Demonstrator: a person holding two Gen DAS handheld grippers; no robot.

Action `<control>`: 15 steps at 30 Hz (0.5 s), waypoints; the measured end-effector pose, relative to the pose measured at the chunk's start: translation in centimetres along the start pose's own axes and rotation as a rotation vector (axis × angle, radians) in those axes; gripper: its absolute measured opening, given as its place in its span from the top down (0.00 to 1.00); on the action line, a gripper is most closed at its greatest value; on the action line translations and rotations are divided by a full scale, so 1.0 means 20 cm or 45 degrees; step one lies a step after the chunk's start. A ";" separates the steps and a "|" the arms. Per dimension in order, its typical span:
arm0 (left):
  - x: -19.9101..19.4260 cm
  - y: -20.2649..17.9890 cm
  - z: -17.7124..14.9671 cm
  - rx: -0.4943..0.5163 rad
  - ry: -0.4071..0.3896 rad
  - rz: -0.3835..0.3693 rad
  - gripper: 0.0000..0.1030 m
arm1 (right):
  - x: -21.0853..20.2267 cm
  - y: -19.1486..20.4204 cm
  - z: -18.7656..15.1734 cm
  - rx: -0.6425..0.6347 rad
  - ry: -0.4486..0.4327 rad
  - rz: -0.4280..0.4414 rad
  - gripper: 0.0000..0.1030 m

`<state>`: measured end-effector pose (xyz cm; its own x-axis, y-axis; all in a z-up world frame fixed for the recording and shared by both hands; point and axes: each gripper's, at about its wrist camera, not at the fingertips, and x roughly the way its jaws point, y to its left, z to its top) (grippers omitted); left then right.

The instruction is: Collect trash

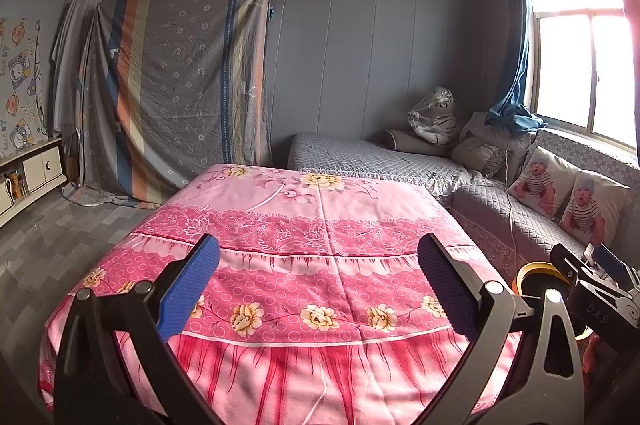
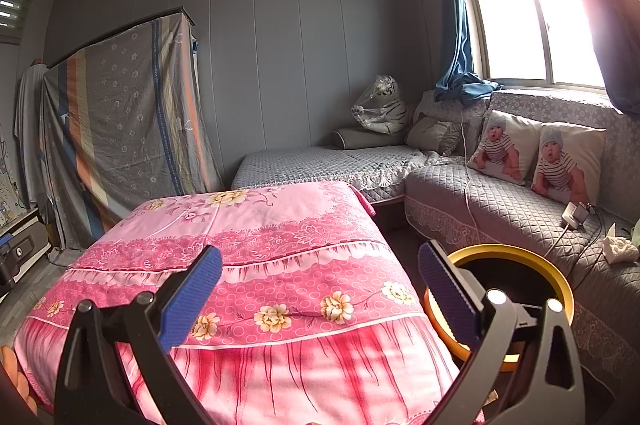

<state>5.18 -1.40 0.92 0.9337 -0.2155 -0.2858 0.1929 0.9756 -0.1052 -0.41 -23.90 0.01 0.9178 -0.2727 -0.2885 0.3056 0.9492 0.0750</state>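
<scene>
A round bin with a yellow rim and black inside (image 2: pixel 516 257) stands on the floor between the pink-covered table and the grey sofa; its rim also shows in the left wrist view (image 1: pixel 536 271). A crumpled white tissue (image 2: pixel 620 249) lies on the sofa seat at the far right. My left gripper (image 1: pixel 318 281) is open and empty above the pink cloth. My right gripper (image 2: pixel 320 285) is open and empty, its right finger (image 2: pixel 448 293) in front of the bin's rim. The right gripper's body shows at the right edge of the left wrist view (image 1: pixel 600 289).
A table under a pink floral cloth (image 2: pixel 260 265) fills the foreground. A grey L-shaped sofa (image 2: pixel 480 193) holds two baby-print cushions (image 2: pixel 536 153), a white charger with cables (image 2: pixel 574 215) and a bagged plush tiger (image 2: pixel 378 109). A sheet-draped wardrobe (image 1: pixel 176 85) stands left.
</scene>
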 end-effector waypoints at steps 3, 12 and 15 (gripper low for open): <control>0.00 0.00 0.00 0.000 0.002 -0.002 0.08 | 0.00 0.00 0.00 0.001 0.002 0.000 0.08; 0.01 -0.01 0.00 -0.005 0.018 -0.010 0.08 | 0.00 -0.01 -0.01 0.005 0.009 -0.002 0.08; 0.02 -0.01 0.00 -0.008 0.025 -0.015 0.08 | 0.01 -0.01 -0.01 0.007 0.011 -0.002 0.08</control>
<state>5.42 -1.74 0.80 0.9253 -0.2277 -0.3031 0.2018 0.9727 -0.1145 -0.46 -24.16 -0.34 0.9150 -0.2729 -0.2971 0.3085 0.9479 0.0795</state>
